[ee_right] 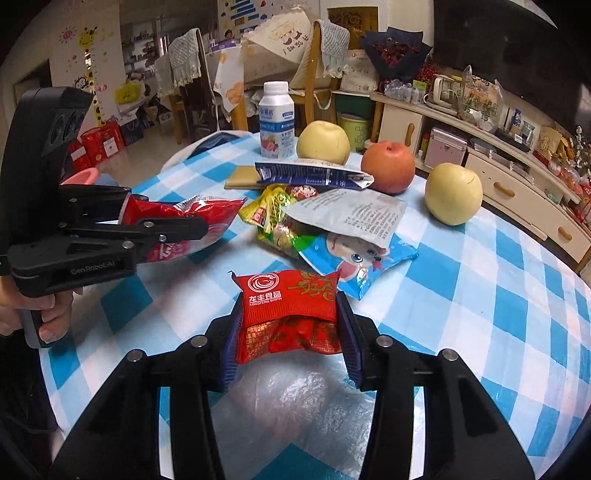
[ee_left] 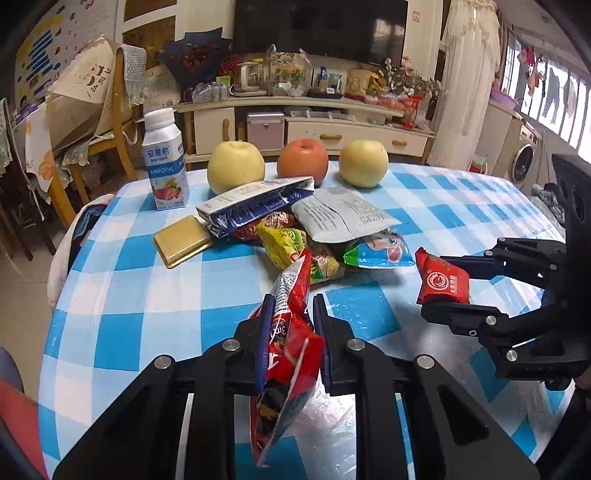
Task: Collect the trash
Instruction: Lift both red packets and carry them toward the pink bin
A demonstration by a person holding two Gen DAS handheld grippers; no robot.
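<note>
The left gripper [ee_left: 291,325] clamps a long red wrapper [ee_left: 291,332]; the right gripper [ee_right: 290,328] pinches a red snack packet [ee_right: 288,299]. At twelve o'clock, other wrappers [ee_right: 295,221] are piled on the checked table [ee_right: 480,295].

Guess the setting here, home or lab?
Most likely a home living and dining room: a TV above a cluttered media cabinet, a washing machine by the windows, and a table with a blue checked cloth holding fruit and snack wrappers.
</note>
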